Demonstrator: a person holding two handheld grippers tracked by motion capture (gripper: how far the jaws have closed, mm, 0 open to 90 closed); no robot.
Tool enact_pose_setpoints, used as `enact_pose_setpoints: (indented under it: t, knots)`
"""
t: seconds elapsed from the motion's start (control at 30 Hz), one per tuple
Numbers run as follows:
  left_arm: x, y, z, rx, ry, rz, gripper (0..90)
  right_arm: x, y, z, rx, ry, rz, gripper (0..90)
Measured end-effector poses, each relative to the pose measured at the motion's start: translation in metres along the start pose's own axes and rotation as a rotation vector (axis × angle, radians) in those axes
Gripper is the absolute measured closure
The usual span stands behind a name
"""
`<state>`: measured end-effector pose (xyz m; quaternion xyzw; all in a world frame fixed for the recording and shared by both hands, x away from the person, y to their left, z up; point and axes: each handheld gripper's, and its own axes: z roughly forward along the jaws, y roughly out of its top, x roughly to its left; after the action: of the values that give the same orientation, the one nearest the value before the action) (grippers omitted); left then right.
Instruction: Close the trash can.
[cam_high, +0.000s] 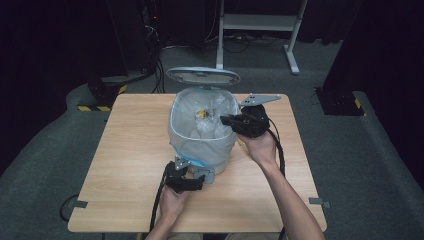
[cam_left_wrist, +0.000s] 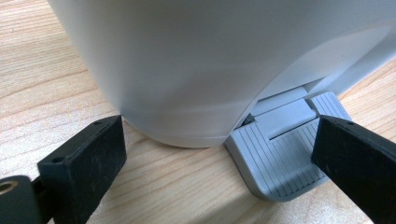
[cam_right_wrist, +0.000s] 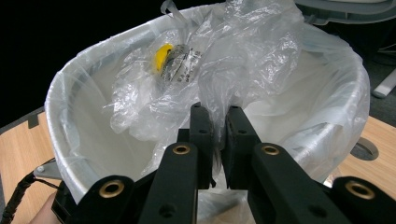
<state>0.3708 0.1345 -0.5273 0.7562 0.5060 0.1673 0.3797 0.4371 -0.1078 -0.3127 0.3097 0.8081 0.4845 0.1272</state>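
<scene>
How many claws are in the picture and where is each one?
2. The left claw sits on the table at the foot pedal of the bin. The right claw is over the bin's rim, pinching the clear plastic bag.

Left gripper at the foot of the bin

The left gripper (cam_left_wrist: 219, 163) has its two black jaws spread wide, low over the wooden table (cam_left_wrist: 42, 84); between them sit the white bin's (cam_left_wrist: 201, 65) rounded base and its grey ribbed pedal (cam_left_wrist: 275, 163), the right-hand jaw overlapping the pedal's edge.
</scene>
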Motion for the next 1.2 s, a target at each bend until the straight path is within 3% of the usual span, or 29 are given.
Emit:
enact_pose_setpoints:
  t: [0.27, 0.6, 1.2]
  knots:
    - [0.0, 0.0, 0.0, 0.0, 0.0, 0.0, 3.2, 0.001, -0.001, 0.003, 0.012, -0.037, -0.012, 61.3]
    - [0.0, 0.0, 0.0, 0.0, -0.001, 0.0, 3.2, 0.004, -0.001, 0.003, 0.002, -0.038, -0.03, 45.9]
    - [0.0, 0.0, 0.0, 0.0, -0.001, -0.001, 3.2, 0.005, -0.007, -0.011, -0.058, -0.05, -0.046, 42.7]
